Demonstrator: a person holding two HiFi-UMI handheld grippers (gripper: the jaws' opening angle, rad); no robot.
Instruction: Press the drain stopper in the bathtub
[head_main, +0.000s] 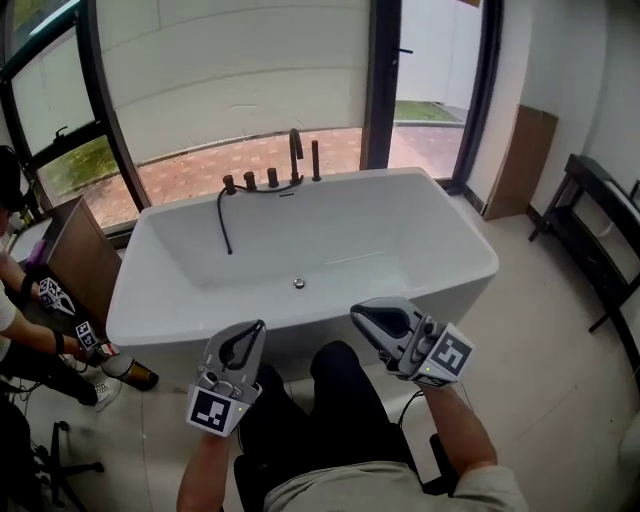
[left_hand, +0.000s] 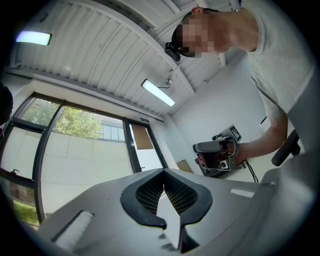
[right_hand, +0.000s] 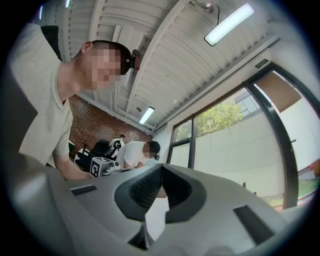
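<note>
A white bathtub (head_main: 455, 235) stands before a tall window. Its small round metal drain stopper (head_main: 298, 284) sits on the tub floor near the front wall. Both grippers hang in front of the tub, outside its near rim, above my dark trousers. My left gripper (head_main: 250, 336) is shut and holds nothing. My right gripper (head_main: 366, 313) is also shut and holds nothing. In both gripper views the cameras tilt up toward the ceiling, and the tub is out of sight. The left gripper (left_hand: 163, 185) shows its pads meeting, and so does the right gripper (right_hand: 161, 178).
A dark faucet set (head_main: 296, 156) with a black hose (head_main: 223, 222) lines the tub's far rim. A wooden cabinet (head_main: 85, 262) and another person (head_main: 30, 330) with grippers are at the left. A black rack (head_main: 600, 240) and a leaning brown board (head_main: 520, 165) are at the right.
</note>
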